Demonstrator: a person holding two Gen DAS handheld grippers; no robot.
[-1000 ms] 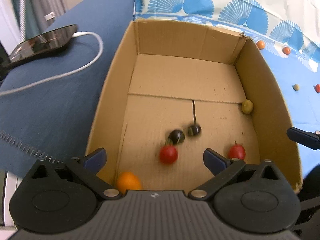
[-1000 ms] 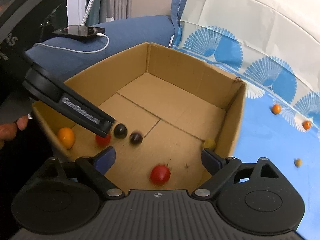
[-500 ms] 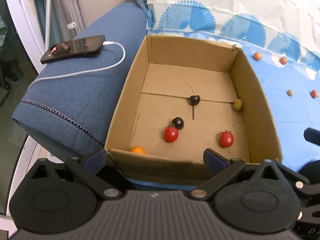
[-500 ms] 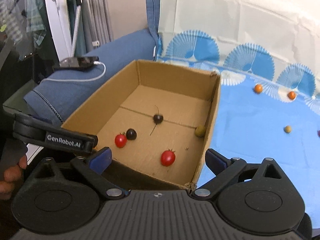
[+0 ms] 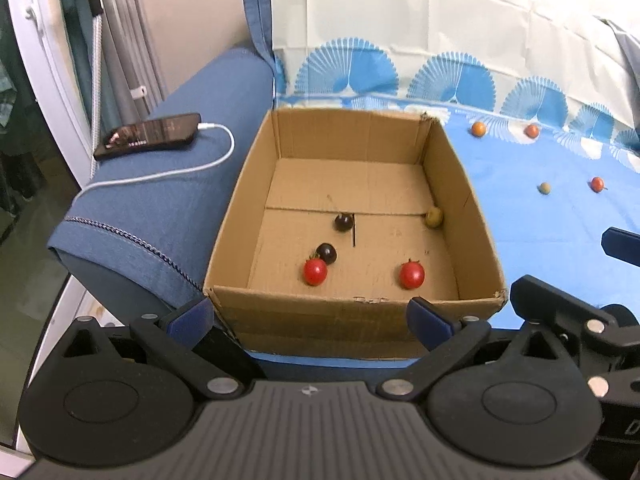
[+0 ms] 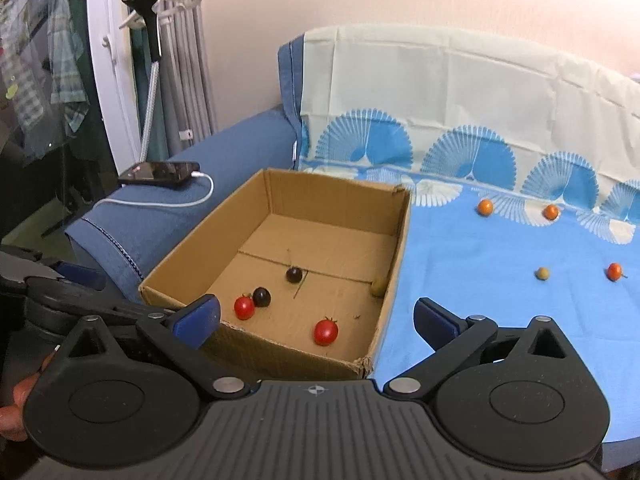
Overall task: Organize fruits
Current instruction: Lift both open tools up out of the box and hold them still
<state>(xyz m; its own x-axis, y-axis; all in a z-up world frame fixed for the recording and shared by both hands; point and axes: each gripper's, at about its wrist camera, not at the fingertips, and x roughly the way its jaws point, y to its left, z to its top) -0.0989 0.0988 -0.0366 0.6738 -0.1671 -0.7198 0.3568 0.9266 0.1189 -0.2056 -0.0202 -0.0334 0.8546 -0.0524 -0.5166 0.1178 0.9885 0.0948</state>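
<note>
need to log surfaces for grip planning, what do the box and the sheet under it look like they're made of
Box: looks like plain brown corrugated cardboard, matte, with folded flap seams and a frayed corner.
Sheet: seems a thin woven fabric, matte blue with a printed fan pattern, creased where it drapes up behind.

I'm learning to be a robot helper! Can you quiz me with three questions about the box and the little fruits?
1. How many fruits show inside the box?
2. True or false: the left gripper holds a fruit.
3. Which lies on the sofa arm: A) phone B) spoon C) cup?

Key: 1. Five: two red, two dark, one green. 2. False, it is open and empty. 3. A.
</note>
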